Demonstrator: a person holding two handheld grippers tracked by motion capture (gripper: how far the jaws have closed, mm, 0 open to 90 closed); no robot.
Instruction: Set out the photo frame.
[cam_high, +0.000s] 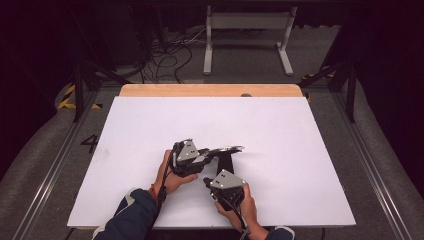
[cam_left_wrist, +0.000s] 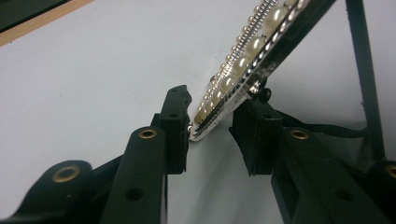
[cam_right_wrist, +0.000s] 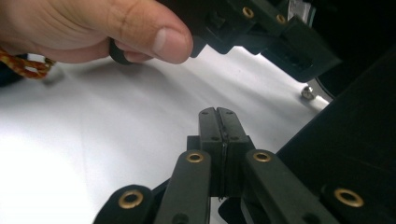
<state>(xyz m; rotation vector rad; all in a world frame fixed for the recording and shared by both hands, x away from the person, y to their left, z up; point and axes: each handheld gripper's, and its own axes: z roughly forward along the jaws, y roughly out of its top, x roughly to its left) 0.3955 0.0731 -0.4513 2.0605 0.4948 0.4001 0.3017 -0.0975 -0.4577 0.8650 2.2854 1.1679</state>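
Here, the left tool (cam_left_wrist: 210, 126) holds the lower rim of a pearl-studded framed piece (cam_left_wrist: 252, 51), likely a small mirror or photo frame; exact type unclear. One pad touches the pearl face, while the other sits just behind the back edge; contact on that side is hard to confirm. The frame tilts up off the white worktop (cam_high: 280, 130), with a black stand strut (cam_left_wrist: 366, 79) behind it. In the high view the frame (cam_high: 227, 149) sits near the worktop's middle, slightly toward the near edge, at the left tool (cam_high: 212, 152). The right tool (cam_right_wrist: 218, 114) has its jaws pressed together on nothing, low over the worktop just beside the left hand (cam_right_wrist: 93, 28). In the high view the right tool (cam_high: 206, 181) is closer to the near edge.
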